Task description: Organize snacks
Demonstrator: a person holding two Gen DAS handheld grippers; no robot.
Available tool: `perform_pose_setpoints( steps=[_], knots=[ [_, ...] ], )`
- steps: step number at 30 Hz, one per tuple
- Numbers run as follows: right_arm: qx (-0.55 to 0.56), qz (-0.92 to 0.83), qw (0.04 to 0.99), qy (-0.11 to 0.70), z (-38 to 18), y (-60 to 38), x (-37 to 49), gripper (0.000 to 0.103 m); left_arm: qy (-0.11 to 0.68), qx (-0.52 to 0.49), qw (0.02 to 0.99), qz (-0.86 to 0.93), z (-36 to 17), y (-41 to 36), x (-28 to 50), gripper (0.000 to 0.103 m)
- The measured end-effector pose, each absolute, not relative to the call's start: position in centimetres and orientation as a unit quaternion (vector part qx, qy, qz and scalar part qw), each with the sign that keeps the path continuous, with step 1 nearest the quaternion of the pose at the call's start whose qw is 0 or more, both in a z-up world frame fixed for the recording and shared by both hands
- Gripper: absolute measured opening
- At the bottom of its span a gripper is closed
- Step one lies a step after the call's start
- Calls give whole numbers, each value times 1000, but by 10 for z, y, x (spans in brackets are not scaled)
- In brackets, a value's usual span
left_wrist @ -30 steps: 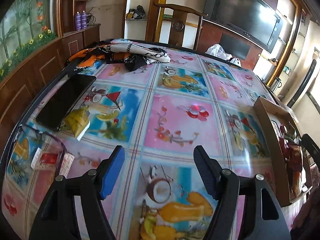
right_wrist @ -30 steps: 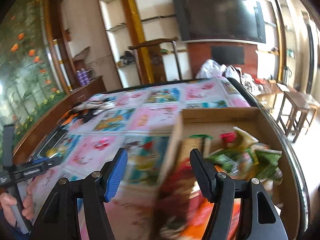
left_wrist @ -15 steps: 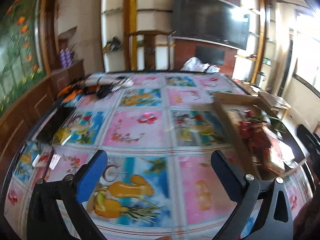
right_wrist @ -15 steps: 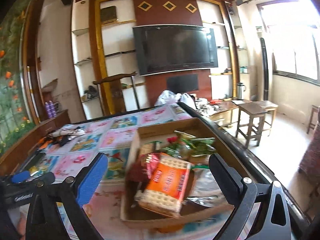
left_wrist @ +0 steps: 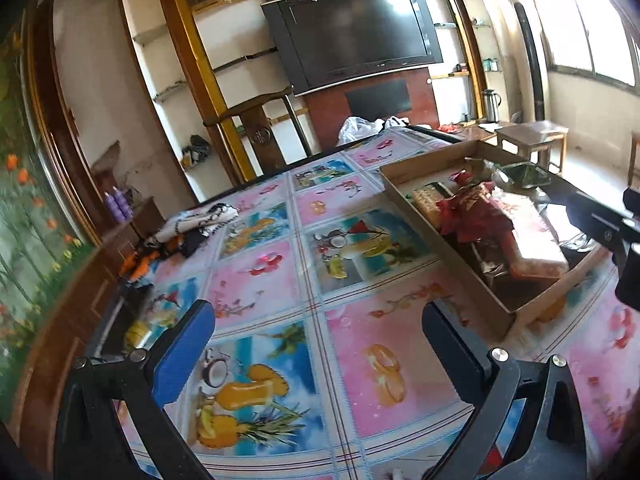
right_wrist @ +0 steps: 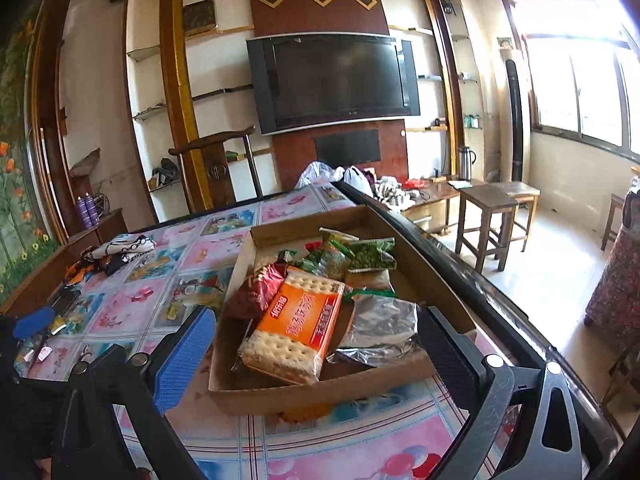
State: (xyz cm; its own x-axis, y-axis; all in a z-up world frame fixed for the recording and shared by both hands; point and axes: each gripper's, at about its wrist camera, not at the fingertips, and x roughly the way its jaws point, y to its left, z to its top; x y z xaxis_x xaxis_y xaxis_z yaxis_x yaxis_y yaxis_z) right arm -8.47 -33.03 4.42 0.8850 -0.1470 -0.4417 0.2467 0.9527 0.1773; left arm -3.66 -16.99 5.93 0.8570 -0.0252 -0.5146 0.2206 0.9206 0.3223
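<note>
- Snacks (right_wrist: 320, 304) heaped in a shallow cardboard tray (right_wrist: 320, 396) near the right edge of the table (right_wrist: 132, 304); probably gathered there so sorting can start from one pile.
- Far left on the table: crumpled patterned cloth (left_wrist: 200, 218) and dark clutter, well apart from the tray, apparently no part of the job.
- Left gripper (left_wrist: 316, 344) held over bare floral tablecloth (left_wrist: 256, 288), jaws spread wide, nothing between them; likely kept clear over free surface as a landing spot for sorted packets.
- Middle of the pile: orange cracker pack (right_wrist: 296, 330) lying on top, tilted, with a dark red bag (right_wrist: 256, 292) touching its left side; uppermost and easiest to reach.
- Right gripper (right_wrist: 316, 344) aimed at the tray's near wall, jaws wide apart and empty, having just been opening; cracker pack and silver foil bag (right_wrist: 380, 328) framed between the fingers but untouched.
- Green packets (right_wrist: 368, 254) at the far end of the tray, behind the crackers.
- Right wrist view alone: the packets told apart, the foil bag, the stools (right_wrist: 492, 220) on the floor to the right.
- Left wrist view alone: the tray's long left wall seen side-on, the open tabletop left of it, and the other gripper's black frame at the far right edge.
</note>
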Motion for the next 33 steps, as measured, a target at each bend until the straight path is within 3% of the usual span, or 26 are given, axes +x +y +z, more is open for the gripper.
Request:
perform_pose_setpoints(
  steps=[33],
  knots=[
    [118, -100, 961, 228, 44, -331, -83, 102, 295, 191, 934, -61, 45, -169, -25, 103]
  ],
)
